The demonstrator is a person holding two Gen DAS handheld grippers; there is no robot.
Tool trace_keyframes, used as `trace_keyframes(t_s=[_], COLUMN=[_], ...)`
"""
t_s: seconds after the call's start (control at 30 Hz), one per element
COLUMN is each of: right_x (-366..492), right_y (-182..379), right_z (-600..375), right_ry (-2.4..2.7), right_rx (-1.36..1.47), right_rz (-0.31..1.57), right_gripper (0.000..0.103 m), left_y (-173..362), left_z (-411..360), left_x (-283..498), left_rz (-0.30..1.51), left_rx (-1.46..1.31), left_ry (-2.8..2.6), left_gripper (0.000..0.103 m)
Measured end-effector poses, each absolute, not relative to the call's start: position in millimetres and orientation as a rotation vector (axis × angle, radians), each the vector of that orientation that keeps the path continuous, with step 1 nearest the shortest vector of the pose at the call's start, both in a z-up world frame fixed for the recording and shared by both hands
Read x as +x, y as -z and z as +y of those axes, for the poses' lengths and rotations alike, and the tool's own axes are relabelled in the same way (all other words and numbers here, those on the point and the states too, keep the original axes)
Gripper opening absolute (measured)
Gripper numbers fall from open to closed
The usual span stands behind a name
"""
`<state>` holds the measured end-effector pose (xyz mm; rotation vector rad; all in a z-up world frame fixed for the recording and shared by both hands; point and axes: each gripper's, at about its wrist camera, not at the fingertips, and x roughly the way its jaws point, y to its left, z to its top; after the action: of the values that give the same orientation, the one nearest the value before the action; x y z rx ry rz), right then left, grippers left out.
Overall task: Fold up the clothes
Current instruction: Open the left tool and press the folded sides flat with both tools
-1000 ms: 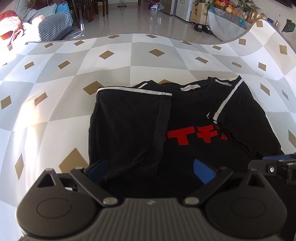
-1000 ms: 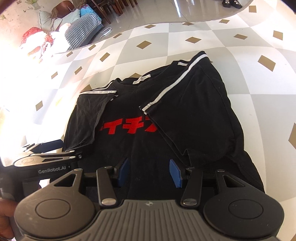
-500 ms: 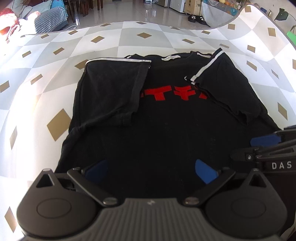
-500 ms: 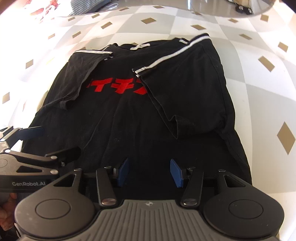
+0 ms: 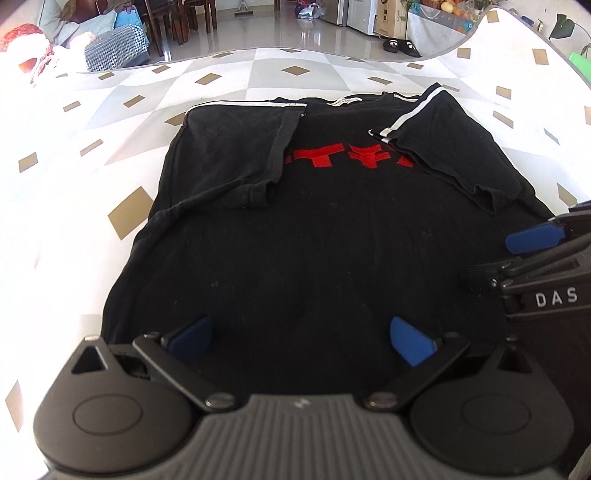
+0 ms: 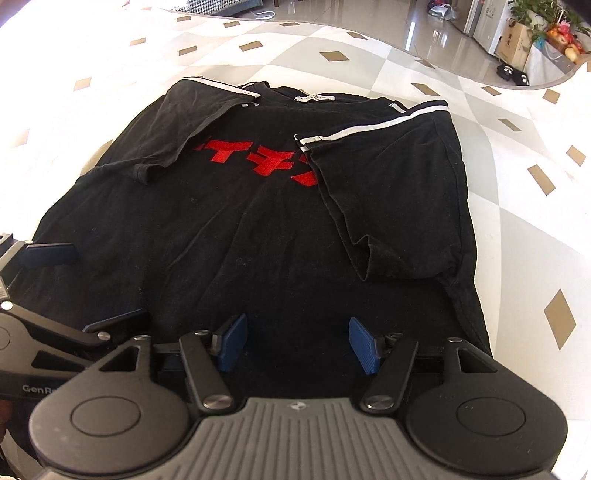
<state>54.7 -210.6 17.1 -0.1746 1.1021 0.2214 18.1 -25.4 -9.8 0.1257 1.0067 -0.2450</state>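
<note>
While both wrist views look down on the same black T-shirt (image 5: 314, 236), each adds something the other lacks: the left wrist view takes in a bright room at twelve o'clock, with dark slippers (image 5: 400, 46) on the glossy floor and a checked cushion (image 5: 114, 48) at ten o'clock, whereas the right wrist view shows a potted plant (image 6: 524, 11) and a cardboard box (image 6: 511, 44) at one o'clock. From the left wrist, the right tool (image 5: 535, 240) enters at three o'clock, one blue pad showing and white letters on its body; from the right wrist, the left tool (image 6: 74, 288) enters at nine o'clock, with a sliver of a hand at the frame's lower left edge. Left tool: blue pads wide apart above the shirt's lower part, nothing between them. Right tool (image 6: 297, 345): pads are parting, also over the lower part, with no cloth pinched. Spread front-up on a quilted cover (image 5: 258, 74) of grey and white squares with tan diamonds, the shirt has its collar and neck label (image 6: 314, 98) at twelve o'clock. Both short sleeves, edged with white stripes, are folded inward over the chest, partly covering the red characters (image 6: 258, 162). Its lower body lies flat, lightly creased.
</note>
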Motion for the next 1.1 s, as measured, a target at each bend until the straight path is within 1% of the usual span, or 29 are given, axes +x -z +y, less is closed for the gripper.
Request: trace_keyframes(t_s=[0.63,0.97,1.1], right_x=[26,9,11], right_y=[-15,-16,-19], right_z=[-229,-234,-234], right_ry=[-0.208,-0.184,-0.17], right_rx=[-0.154,-0.145,-0.14], right_rz=[1.053,1.081,1.132], right_gripper=[0.072,0.074,0.073], left_y=[10,7,4], left_z=[-26,-31,-33], left_x=[-6,-13,-8], left_rz=[0.99,1.02,1.067], left_rx=[0.117,0.124,0.116], left_ry=[0.234,0.242,0.236], left_gripper=[0.103,0.103,0.103])
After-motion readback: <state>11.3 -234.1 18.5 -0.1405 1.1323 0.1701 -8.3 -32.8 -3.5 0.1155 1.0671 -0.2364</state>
